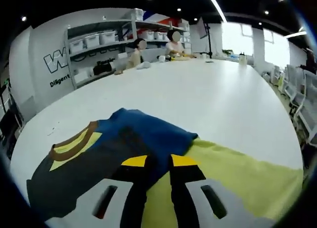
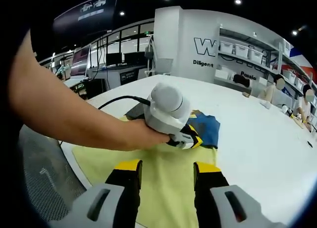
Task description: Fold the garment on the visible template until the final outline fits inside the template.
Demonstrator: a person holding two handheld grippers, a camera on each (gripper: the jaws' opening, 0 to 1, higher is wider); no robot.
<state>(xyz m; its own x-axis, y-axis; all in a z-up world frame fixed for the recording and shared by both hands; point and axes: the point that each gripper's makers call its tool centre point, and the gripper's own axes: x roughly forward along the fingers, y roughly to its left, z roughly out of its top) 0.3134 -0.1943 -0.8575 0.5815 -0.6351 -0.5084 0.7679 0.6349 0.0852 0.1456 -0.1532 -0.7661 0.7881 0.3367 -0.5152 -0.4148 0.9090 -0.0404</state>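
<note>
The shirt (image 1: 124,154), blue and grey with a brown and yellow collar, lies bunched at one end of the yellow mat (image 1: 233,178) on the big white table (image 1: 198,99), so the folding looks only partly done and its edges still need tidying to fit inside the mat. The left claw (image 1: 158,161) sits low over the shirt with its jaws close together, but it is hard to tell if it is pinching cloth. The right claw (image 2: 166,168) hangs open above the mat, holding nothing.
</note>
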